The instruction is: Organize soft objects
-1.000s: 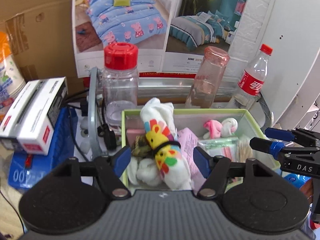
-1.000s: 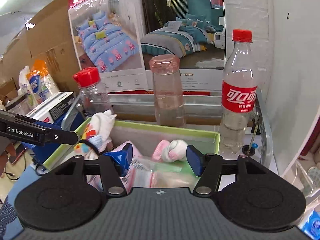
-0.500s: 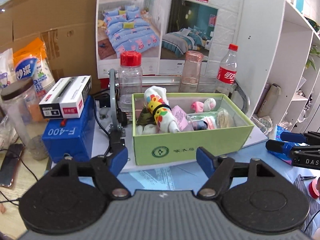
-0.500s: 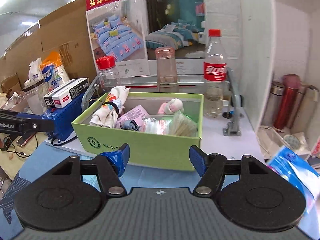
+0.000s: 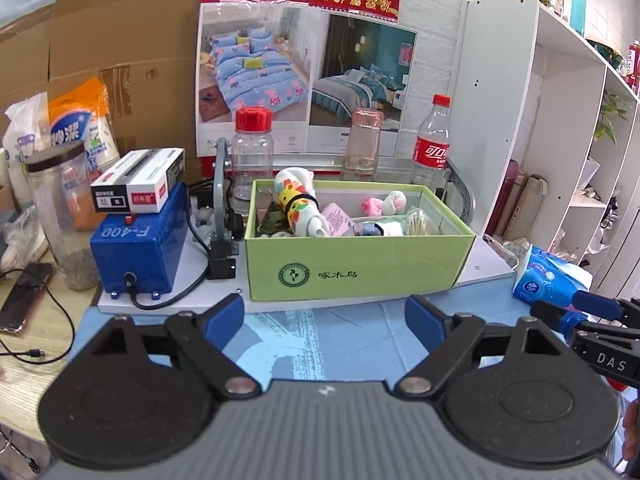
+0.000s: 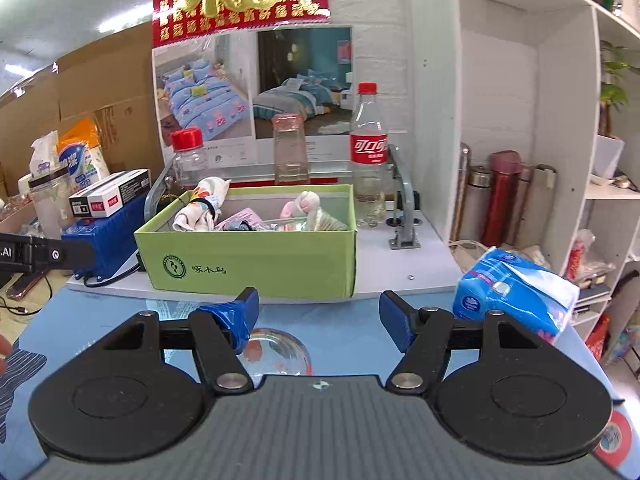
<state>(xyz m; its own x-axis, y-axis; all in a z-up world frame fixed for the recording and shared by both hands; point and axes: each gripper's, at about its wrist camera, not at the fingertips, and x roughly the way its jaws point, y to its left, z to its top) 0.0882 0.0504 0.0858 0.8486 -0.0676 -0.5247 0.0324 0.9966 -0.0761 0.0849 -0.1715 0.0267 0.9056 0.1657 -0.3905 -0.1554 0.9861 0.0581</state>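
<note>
Blue cloth covers the near tabletop [image 5: 332, 340]; behind it a white board carries a green cardboard box [image 5: 360, 264], a blue F-400 unit [image 5: 140, 256] and three bottles. Left gripper [image 5: 324, 316]: jaws opening, nothing between them. Right gripper [image 6: 318, 312]: jaws parted, empty, above a glass disc [image 6: 276, 346] on the cloth. Both grippers stand apart from the box. Soft items sit inside the box: a rolled cartoon-print sock bundle [image 5: 300, 206] cinched by a black band, leaning at the left end; a pink-white sock roll [image 5: 384, 205] near the back wall. Judgement: both are light, compressible, non-fragile and likely to sag if pinched at an end. Best hold on the bundle is across the banded middle.
</note>
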